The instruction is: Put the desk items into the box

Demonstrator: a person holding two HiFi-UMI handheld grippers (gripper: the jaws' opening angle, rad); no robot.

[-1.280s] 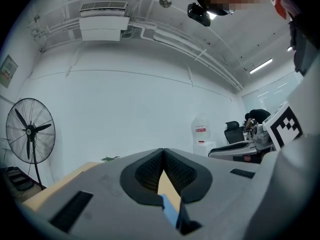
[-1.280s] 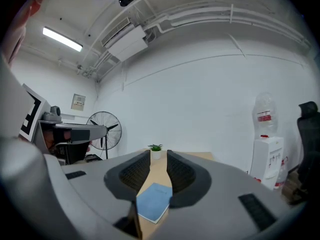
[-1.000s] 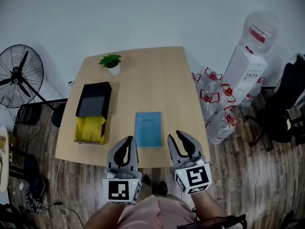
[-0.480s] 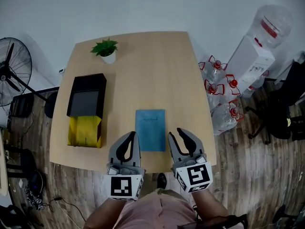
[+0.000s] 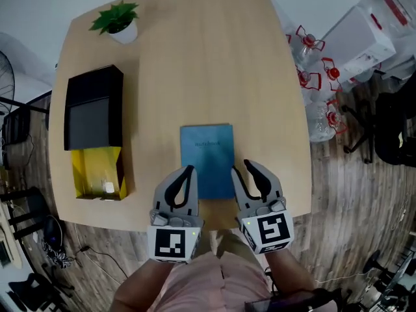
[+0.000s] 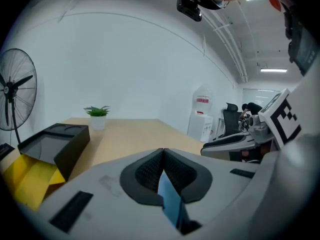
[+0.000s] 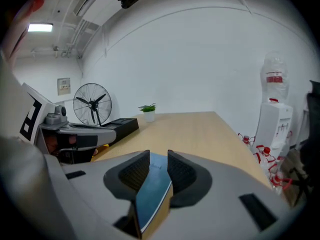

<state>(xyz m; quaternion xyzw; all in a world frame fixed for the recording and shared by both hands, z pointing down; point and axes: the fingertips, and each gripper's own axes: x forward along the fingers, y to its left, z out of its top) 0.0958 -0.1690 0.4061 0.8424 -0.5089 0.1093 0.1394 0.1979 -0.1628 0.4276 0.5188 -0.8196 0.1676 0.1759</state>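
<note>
Flanking the near end of the blue notebook at lower centre of the counter: left claw pressed together, right claw slightly spread. Black box at frame left.

Light wooden table had rounded corners. Potted plant stood upright at 11 o'clock, near far edge. Black box lay at 9 o'clock along left edge, grey inside showing. Yellow flap at 8 o'clock touched box's near end. Blue notebook lay flat at 6 o'clock, well apart from box.
</note>
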